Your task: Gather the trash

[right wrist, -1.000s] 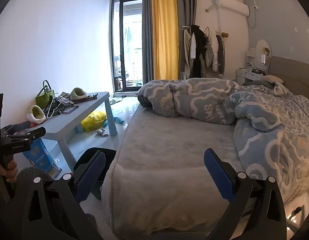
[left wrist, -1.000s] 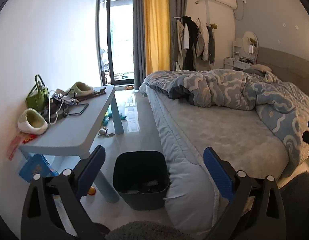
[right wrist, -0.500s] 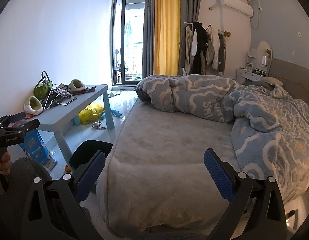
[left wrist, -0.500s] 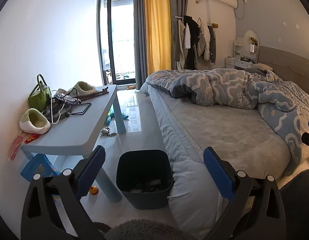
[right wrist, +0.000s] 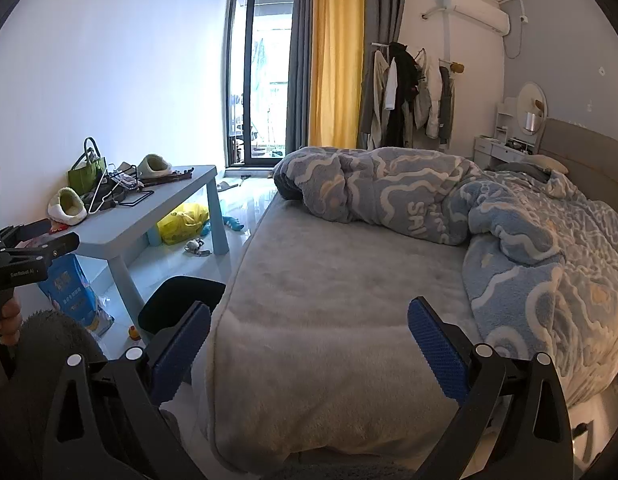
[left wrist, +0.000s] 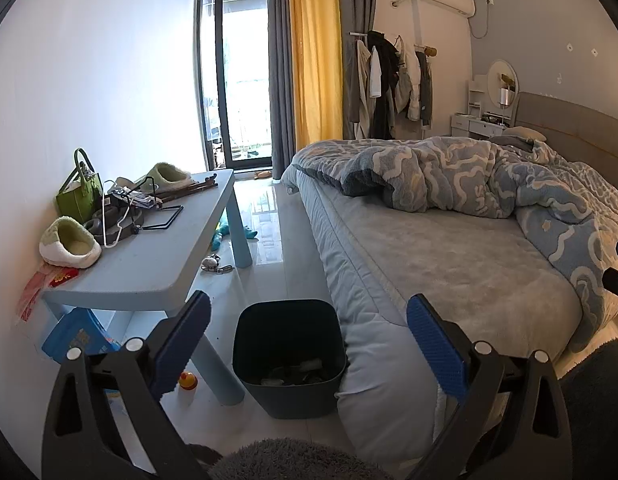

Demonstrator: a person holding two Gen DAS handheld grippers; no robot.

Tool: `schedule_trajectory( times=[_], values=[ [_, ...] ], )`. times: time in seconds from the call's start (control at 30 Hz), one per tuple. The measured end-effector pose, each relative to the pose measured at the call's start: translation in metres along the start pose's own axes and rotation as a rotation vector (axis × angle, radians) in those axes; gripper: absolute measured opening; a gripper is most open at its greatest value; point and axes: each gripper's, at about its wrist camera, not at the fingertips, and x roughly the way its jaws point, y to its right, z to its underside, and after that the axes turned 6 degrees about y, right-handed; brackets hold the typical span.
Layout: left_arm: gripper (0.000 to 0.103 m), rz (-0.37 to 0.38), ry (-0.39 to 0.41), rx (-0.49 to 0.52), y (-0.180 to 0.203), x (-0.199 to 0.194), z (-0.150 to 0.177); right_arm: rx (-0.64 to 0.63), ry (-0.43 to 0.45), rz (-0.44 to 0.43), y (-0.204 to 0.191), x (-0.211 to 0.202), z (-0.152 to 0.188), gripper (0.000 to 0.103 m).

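Observation:
A dark trash bin [left wrist: 289, 354] stands on the floor between the blue table and the bed, with some scraps inside; its rim shows in the right wrist view [right wrist: 181, 304]. My left gripper [left wrist: 307, 344] is open and empty, above and in front of the bin. My right gripper [right wrist: 309, 346] is open and empty, over the foot of the bed [right wrist: 333, 304]. A yellow plastic bag [right wrist: 183, 223] lies under the table. Red paper scraps [left wrist: 61, 279] lie on the table's near corner. A small yellow-red item [left wrist: 187, 381] sits on the floor by the table leg.
The light blue table [left wrist: 157, 256] holds two slippers [left wrist: 71, 242], a green bag [left wrist: 79, 196], hangers and cables. A blue package [left wrist: 79, 336] leans under it. A crumpled blue duvet [left wrist: 469, 176] lies on the bed. Small toys [left wrist: 215, 264] litter the floor toward the balcony door.
Both grippers have risen and drawn back a little; the bin sits lower and further off in the left view. The right view has swung slightly right over the bed. Both stay open.

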Motion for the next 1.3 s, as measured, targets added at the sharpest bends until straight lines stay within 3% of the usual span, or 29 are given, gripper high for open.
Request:
schedule_trajectory(
  times=[1.3],
  values=[
    [0.100, 0.001, 0.000, 0.003, -0.0004, 0.0000, -0.0002, -0.005, -0.003, -0.004, 0.0025, 0.0013, -0.0010, 0.100]
  ],
)
